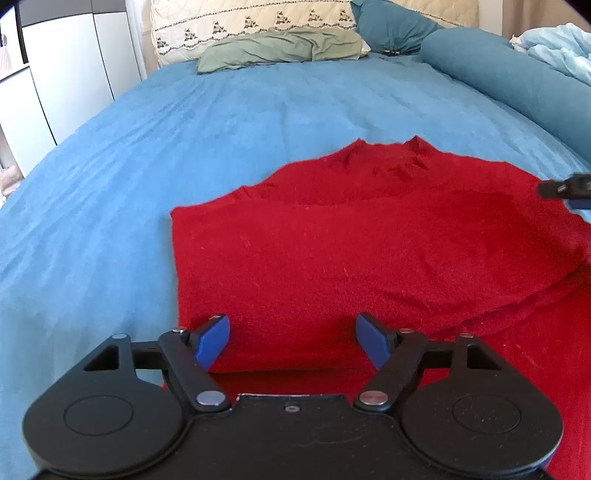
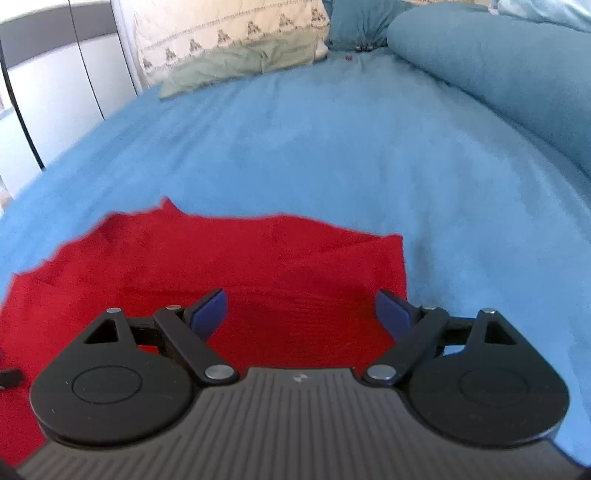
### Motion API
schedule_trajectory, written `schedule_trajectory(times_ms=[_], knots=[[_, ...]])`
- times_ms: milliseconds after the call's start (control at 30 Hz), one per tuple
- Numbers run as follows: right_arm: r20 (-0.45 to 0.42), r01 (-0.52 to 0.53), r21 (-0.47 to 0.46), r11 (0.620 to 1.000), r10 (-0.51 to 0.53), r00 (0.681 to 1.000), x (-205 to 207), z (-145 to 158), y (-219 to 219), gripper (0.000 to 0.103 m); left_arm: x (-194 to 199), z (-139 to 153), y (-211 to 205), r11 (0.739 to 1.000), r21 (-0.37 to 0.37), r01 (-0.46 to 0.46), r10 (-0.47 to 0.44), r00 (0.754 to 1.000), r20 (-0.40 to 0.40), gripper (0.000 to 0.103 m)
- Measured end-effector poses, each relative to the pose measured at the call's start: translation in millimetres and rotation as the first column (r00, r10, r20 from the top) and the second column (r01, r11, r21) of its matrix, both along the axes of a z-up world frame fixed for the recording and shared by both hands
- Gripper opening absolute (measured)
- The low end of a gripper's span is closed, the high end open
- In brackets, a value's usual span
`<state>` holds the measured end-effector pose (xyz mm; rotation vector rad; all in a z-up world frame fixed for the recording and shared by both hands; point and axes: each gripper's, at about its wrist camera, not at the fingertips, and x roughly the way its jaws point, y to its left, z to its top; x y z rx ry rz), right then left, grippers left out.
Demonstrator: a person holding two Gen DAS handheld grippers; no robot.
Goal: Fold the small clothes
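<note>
A red knit garment [image 1: 369, 236] lies partly folded on the blue bedsheet [image 1: 221, 129], with a folded layer on top and its neck end pointing to the far side. My left gripper [image 1: 293, 341] is open and empty, low over the garment's near left part. My right gripper [image 2: 301, 314] is open and empty over the garment's right side [image 2: 221, 258], near its right edge. The right gripper's tip also shows in the left wrist view [image 1: 565, 188] at the garment's right edge.
A green cloth [image 1: 280, 50] and a cream patterned pillow [image 1: 251, 22] lie at the head of the bed. A teal bolster [image 1: 517, 81] runs along the right side. White wardrobe doors [image 1: 62, 66] stand to the left of the bed.
</note>
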<state>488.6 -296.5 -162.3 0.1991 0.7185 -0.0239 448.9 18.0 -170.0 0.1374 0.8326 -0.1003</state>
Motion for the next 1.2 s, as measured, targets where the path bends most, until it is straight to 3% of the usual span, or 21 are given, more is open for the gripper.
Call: schedule_trajectory(times_ms=[133,300,700,833,933,1067,1200], knots=[[0.086,-0.012,0.022,1.000,0.010,0.996,-48,38,-5,0.103,-24,29,5,1.000,-0.006,-0.004,0.004,0.999,0.043,0.080],[0.095,-0.026,-0.021,0.999,0.028,0.995,-117,82,-11,0.103,-80,74,17,0.999,0.024,-0.023,0.020,0.992,0.125,0.082],[0.125,-0.021,-0.053,0.998,0.027,0.992,-310,124,-28,0.103,-239,117,54,0.992,-0.056,-0.110,0.117,0.979,0.164,0.084],[0.122,-0.028,-0.043,0.999,0.033,0.992,-365,136,-18,0.103,-290,119,56,0.986,-0.118,-0.118,0.133,0.982,0.134,0.085],[0.064,-0.038,0.013,0.999,0.037,0.997,-397,136,-18,0.103,-322,110,58,0.982,-0.142,-0.124,0.138,0.986,0.095,0.085],[0.007,-0.059,0.003,0.998,0.059,0.998,-428,115,-14,0.103,-352,85,67,0.966,-0.208,-0.156,0.168,0.985,0.041,0.085],[-0.029,-0.040,-0.008,0.999,0.040,0.999,-445,81,-12,0.103,-367,56,69,0.961,-0.205,-0.185,0.193,0.981,0.019,0.084]])
